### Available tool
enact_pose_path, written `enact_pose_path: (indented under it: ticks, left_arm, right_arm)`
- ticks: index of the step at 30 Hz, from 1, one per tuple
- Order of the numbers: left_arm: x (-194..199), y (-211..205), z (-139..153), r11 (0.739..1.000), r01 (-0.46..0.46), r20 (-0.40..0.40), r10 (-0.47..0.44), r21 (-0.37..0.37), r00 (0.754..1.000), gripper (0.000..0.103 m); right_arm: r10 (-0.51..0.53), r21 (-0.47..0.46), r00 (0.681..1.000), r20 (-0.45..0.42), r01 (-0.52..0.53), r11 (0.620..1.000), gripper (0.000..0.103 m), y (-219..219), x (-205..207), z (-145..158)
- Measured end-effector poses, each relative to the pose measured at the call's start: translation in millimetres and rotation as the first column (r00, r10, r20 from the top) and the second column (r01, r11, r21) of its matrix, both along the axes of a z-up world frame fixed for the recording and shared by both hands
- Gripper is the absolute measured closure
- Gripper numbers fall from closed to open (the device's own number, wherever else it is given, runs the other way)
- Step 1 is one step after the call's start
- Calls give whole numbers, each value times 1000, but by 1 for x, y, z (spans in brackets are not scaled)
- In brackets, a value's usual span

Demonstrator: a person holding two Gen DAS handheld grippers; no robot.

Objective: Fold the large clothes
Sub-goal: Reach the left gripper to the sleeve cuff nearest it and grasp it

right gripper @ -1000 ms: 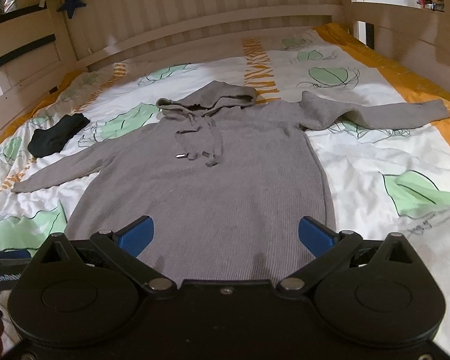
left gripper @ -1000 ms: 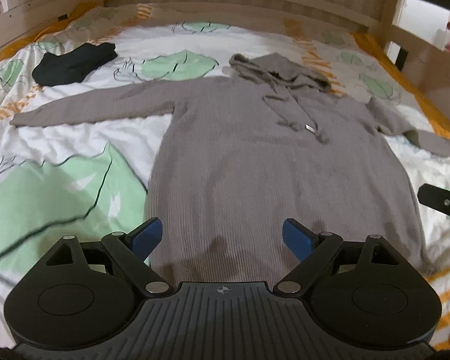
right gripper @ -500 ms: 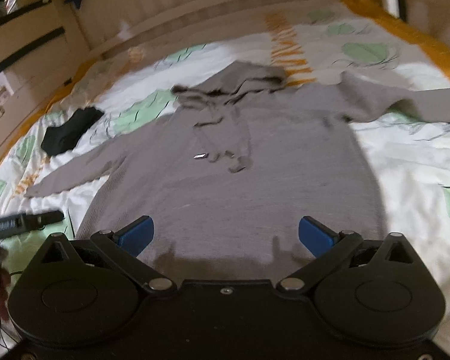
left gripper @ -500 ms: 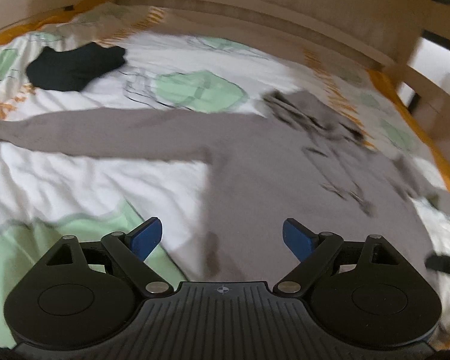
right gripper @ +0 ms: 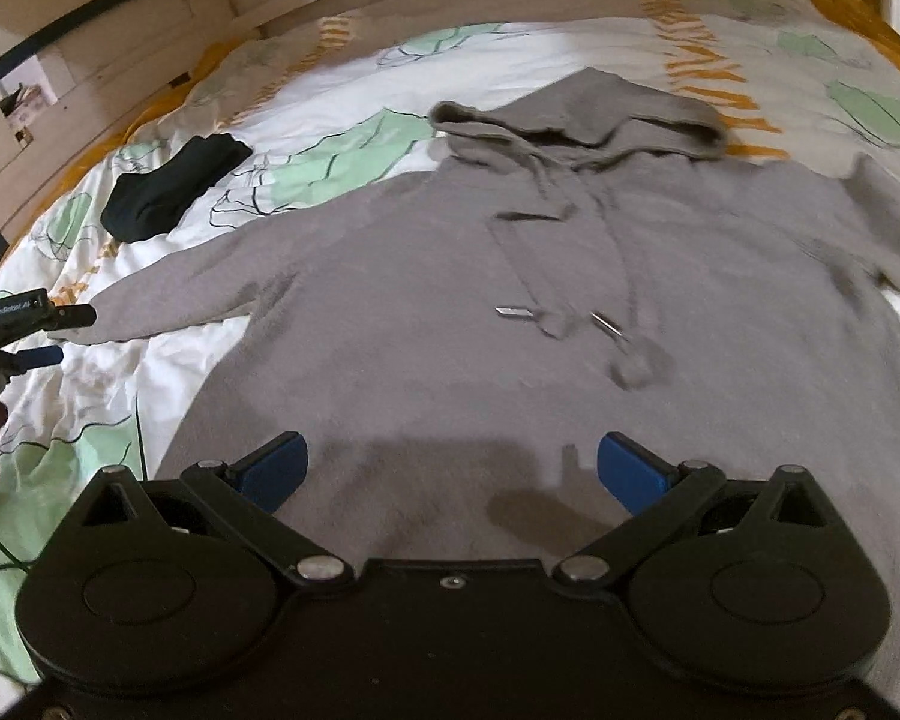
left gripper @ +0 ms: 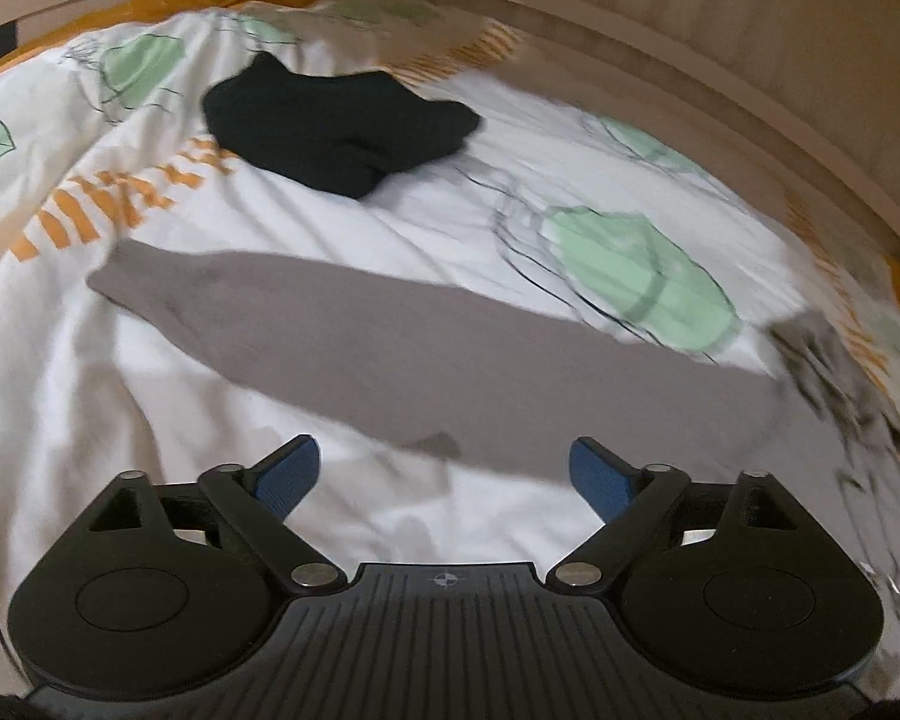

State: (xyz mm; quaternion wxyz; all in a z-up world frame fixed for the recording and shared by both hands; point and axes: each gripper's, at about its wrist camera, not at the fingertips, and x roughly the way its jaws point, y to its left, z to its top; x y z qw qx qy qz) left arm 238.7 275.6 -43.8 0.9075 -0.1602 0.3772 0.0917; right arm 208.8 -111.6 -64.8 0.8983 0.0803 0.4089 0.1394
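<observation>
A large grey hooded sweater (right gripper: 540, 324) lies flat, front up, on the bed, hood (right gripper: 588, 114) at the far end and drawstrings on its chest. Its left sleeve (left gripper: 402, 342) stretches out across the sheet in the left wrist view. My left gripper (left gripper: 444, 471) is open and empty, just above the sheet in front of that sleeve. It also shows at the left edge of the right wrist view (right gripper: 42, 330). My right gripper (right gripper: 450, 465) is open and empty above the sweater's lower body.
A black folded garment (left gripper: 336, 126) lies beyond the sleeve, also in the right wrist view (right gripper: 168, 186). The bed has a white sheet with green leaves (left gripper: 636, 276) and a wooden rail (left gripper: 690, 78) around it.
My left gripper has swung left, from the sweater's hem to the left sleeve. My right gripper has moved forward over the sweater's body. Both stayed open.
</observation>
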Motion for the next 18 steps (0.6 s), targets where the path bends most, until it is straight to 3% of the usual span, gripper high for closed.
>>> enact_pose_path:
  ticks: [11,14,18]
  left_arm:
    - [33,89,-34,993,-118,-12,118,-21,993,10]
    - [37,110,-51,985,-153,-22,152,-79,988,10]
    - [38,126,-56,979,-153,47,161,-138,986,7]
  right_arm:
    - [53,-3,998,17,-52,999,0,37,30,-14]
    - [60,4,998,13,-60,998,0,43,33,-20]
    - [76,3,997,6,-76,997,0,50,34,-26]
